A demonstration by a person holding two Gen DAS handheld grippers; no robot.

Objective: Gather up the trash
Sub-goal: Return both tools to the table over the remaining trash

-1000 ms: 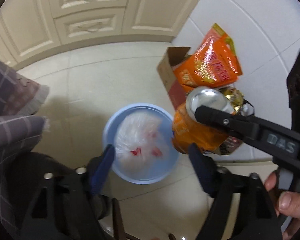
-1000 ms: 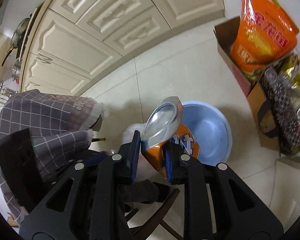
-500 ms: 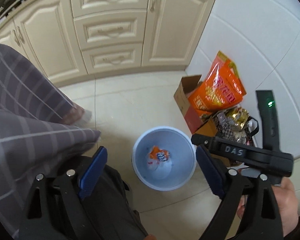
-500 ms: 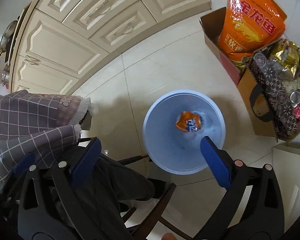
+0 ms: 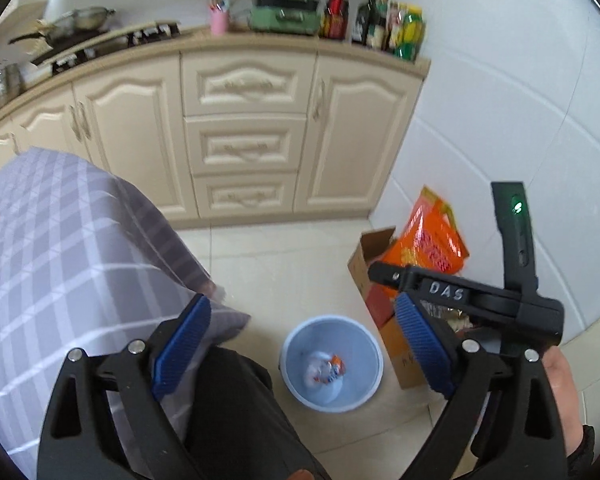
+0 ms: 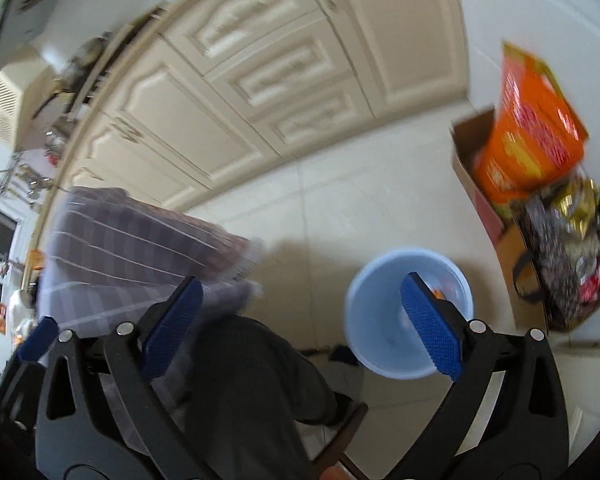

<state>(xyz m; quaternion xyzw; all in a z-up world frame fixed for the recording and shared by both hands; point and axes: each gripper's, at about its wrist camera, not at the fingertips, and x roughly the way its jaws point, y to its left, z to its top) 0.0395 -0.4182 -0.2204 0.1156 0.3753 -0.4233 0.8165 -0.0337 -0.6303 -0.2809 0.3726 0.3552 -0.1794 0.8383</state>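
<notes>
A light blue bin [image 5: 366, 344] stands on the tiled floor. Inside it lie a crushed orange can [image 5: 337, 364] and a white plastic wad [image 5: 316, 374]. My left gripper [image 5: 300, 304] hangs high above the bin, its jaws opening with nothing between them. In the left wrist view the right gripper's black body [image 5: 460, 292] sits to the right, a hand at its grip. My right gripper [image 6: 300, 284] is open and empty above the bin [image 6: 376, 320]. Its right finger hides most of the can; an orange sliver [image 6: 440, 292] shows.
A cardboard box [image 5: 364, 264] with an orange bag [image 5: 432, 240] stands right of the bin, a patterned bag [image 6: 568, 272] beside it. A table in checked cloth [image 5: 60, 260] fills the left. Cream cabinets [image 5: 244, 140] stand behind. A person's dark trouser leg [image 5: 236, 420] lies below.
The right gripper opened and the orange can fell into the bin. Both grippers rose well away from the bin and tipped up, bringing the counter into view. The left jaws widened.
</notes>
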